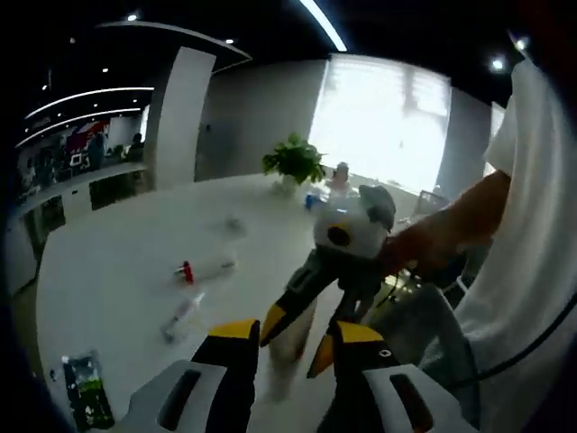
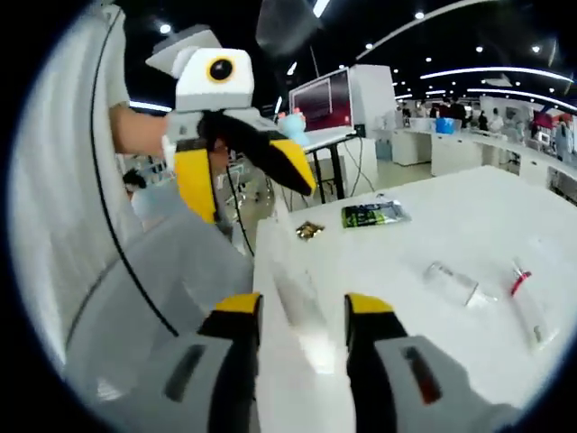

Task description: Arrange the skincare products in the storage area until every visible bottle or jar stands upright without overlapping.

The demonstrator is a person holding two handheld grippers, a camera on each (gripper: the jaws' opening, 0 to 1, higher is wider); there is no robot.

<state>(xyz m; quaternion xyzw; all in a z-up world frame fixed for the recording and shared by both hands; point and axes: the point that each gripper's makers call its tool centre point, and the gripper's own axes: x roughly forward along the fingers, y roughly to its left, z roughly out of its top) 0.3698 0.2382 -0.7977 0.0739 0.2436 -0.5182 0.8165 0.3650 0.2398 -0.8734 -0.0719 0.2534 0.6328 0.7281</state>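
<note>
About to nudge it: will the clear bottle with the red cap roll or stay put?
The red-capped bottle lies on its side on the smooth white table, so it will probably roll. It looks clear and slim, likely light; it may slip between the jaws.

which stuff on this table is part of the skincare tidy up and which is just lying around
Part of the job:
- clear bottle, lying on its side
- red-capped tube, lying flat
- small clear bottle, lying flat near the table edge

Just lying about:
- green packet
- small gold item
- potted plant
- white table itself
</note>
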